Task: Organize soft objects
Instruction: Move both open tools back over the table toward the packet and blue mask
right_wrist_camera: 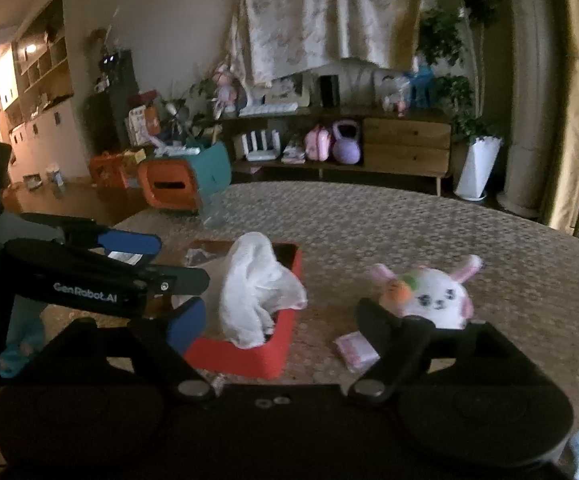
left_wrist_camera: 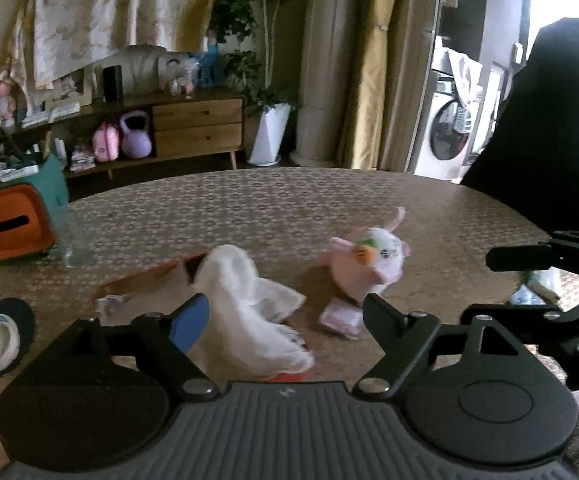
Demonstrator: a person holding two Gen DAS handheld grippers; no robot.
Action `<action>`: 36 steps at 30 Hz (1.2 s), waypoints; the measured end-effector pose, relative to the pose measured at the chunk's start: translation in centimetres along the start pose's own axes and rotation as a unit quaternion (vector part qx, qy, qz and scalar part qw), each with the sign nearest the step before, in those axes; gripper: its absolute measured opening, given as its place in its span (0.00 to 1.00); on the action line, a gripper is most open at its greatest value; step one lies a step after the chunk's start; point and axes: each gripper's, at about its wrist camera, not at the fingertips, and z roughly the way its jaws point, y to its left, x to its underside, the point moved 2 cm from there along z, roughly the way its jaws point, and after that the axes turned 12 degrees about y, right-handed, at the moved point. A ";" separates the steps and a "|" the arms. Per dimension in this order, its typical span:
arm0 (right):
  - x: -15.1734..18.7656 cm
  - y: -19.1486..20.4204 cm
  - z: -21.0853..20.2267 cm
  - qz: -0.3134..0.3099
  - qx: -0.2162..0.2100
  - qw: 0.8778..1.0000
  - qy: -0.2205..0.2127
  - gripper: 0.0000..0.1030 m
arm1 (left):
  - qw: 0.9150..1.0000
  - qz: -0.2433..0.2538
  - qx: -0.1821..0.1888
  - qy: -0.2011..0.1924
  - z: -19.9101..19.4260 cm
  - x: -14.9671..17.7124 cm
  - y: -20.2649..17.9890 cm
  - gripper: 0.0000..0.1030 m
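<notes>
A crumpled white cloth (right_wrist_camera: 259,288) sits heaped in a shallow red tray (right_wrist_camera: 277,354) on the patterned surface (right_wrist_camera: 389,216) — one end stands up in a soft peak, the rest spills over the tray's near wall in loose folds. To its right, apart from the tray, lies a plush bunny (right_wrist_camera: 437,294), white-faced with pink ears, dark stitched eyes and an orange carrot by one ear. A small pink packet (right_wrist_camera: 355,350) lies flat on the surface between tray and bunny. The left gripper (left_wrist_camera: 285,312) has its fingers spread wide, nothing clamped — the cloth merely shows between them. The right gripper (right_wrist_camera: 277,320) likewise holds its fingers apart and empty.
</notes>
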 end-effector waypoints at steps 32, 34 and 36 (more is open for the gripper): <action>13.3 -16.3 -7.4 0.109 0.138 0.984 0.029 0.88 | 0.994 0.052 0.097 0.022 8.5 1.6 -10.6 0.98; 13.6 -17.1 -6.9 0.112 0.142 0.983 0.035 0.88 | 0.994 0.046 0.095 0.025 9.7 1.5 -10.5 0.98; 14.0 -17.8 -6.3 0.118 0.147 0.981 0.040 0.88 | 0.995 0.038 0.092 0.032 10.8 1.4 -10.3 0.98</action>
